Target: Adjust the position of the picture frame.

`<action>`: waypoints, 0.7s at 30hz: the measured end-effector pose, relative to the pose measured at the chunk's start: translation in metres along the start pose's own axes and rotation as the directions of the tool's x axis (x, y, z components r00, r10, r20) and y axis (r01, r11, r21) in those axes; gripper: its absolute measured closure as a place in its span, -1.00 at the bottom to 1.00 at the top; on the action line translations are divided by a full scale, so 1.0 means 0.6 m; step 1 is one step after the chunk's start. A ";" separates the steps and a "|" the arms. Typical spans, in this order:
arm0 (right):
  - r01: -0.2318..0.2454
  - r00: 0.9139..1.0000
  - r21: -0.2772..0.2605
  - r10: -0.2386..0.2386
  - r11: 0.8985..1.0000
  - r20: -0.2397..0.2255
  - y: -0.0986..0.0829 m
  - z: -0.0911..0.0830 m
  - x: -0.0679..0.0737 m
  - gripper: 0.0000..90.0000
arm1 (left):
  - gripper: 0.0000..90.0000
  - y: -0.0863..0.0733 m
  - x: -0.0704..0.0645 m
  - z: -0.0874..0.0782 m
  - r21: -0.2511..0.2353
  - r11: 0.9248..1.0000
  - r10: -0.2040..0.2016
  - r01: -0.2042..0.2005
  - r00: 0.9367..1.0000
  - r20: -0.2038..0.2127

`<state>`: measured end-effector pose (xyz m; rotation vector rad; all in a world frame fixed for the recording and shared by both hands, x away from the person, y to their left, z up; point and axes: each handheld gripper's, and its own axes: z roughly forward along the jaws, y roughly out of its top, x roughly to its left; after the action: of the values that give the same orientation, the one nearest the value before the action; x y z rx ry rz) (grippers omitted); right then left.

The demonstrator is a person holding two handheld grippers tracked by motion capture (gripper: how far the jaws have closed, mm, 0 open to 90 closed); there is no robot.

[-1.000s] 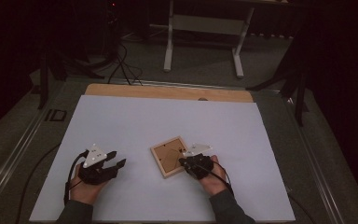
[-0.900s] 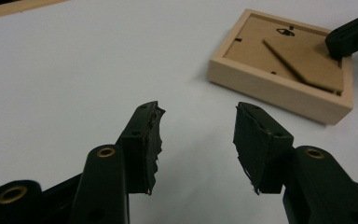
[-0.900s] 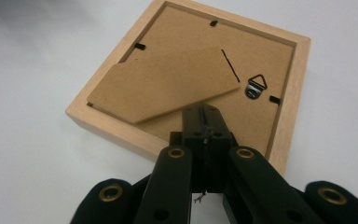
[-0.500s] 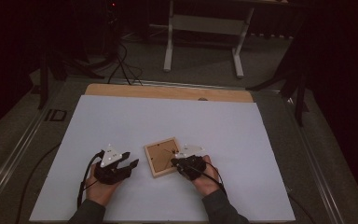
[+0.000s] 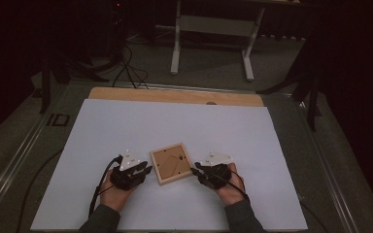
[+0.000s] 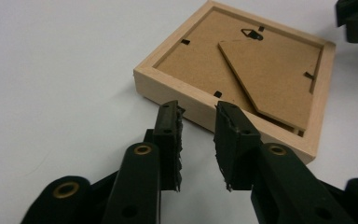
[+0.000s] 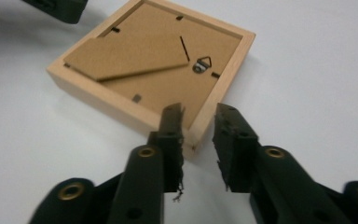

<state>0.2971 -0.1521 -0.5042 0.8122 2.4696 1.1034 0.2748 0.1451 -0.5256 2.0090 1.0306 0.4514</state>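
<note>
A small light-wood picture frame [image 5: 171, 162] lies face down on the white table top [image 5: 175, 126]. Its brown backing board, folded stand and metal hanger face up [image 6: 242, 70] [image 7: 158, 60]. My left gripper [image 5: 148, 170] sits just left of the frame, jaws open and empty. In the left gripper view its tips [image 6: 198, 109] point at the frame's near side rail, close to it. My right gripper [image 5: 194, 171] is at the frame's right side, open. In the right gripper view its tips [image 7: 199, 112] stand over the frame's near corner; I cannot tell whether they touch it.
A bare wooden strip [image 5: 175, 95] runs along the table's far edge. Beyond it are dark floor, loose cables [image 5: 126, 68] and a white-legged stand [image 5: 211, 43]. White surface lies open all around the frame.
My left gripper has moved right, up to the frame's left side. The frame has slid slightly left and turned a little. My right gripper stays at the frame's right side.
</note>
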 end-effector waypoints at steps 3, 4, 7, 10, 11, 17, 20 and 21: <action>-0.002 1.000 0.004 0.002 1.000 -0.025 -0.008 -0.001 -0.001 0.36 | 0.71 0.001 -0.004 0.007 0.022 1.000 0.015 -0.015 1.000 0.004; -0.001 1.000 0.012 0.001 1.000 -0.031 -0.011 0.002 0.000 0.33 | 0.74 0.000 -0.005 0.009 0.024 1.000 0.014 -0.014 1.000 0.005; 0.006 0.999 0.029 -0.005 1.000 -0.041 -0.015 0.010 0.003 0.28 | 0.87 -0.001 -0.007 0.015 0.037 0.999 0.015 -0.015 1.000 0.005; 0.009 0.999 0.050 -0.006 0.999 -0.051 -0.019 0.019 0.007 0.25 | 0.97 -0.001 -0.009 0.021 0.048 0.999 0.014 -0.015 1.000 0.011; 0.009 0.999 0.050 -0.006 0.999 -0.051 -0.019 0.019 0.007 0.25 | 0.98 -0.001 -0.009 0.021 0.048 0.999 0.014 -0.015 1.000 0.011; 0.001 0.999 0.081 0.002 0.997 -0.035 -0.023 0.031 0.007 0.34 | 0.99 0.000 -0.010 0.028 0.067 0.998 0.016 -0.016 1.000 0.005; 0.000 1.000 0.081 0.003 0.997 -0.030 -0.023 0.033 0.008 0.35 | 0.99 0.003 -0.007 0.031 0.070 0.997 0.009 -0.009 1.000 -0.001; 0.000 1.000 0.081 0.002 0.997 -0.026 -0.023 0.033 0.008 0.36 | 0.99 0.004 -0.007 0.032 0.069 0.998 0.005 -0.004 1.000 -0.003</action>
<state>0.2980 -0.1448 -0.5277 0.8269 2.5507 1.0265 0.2853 0.1316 -0.5353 2.0721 1.0569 0.4272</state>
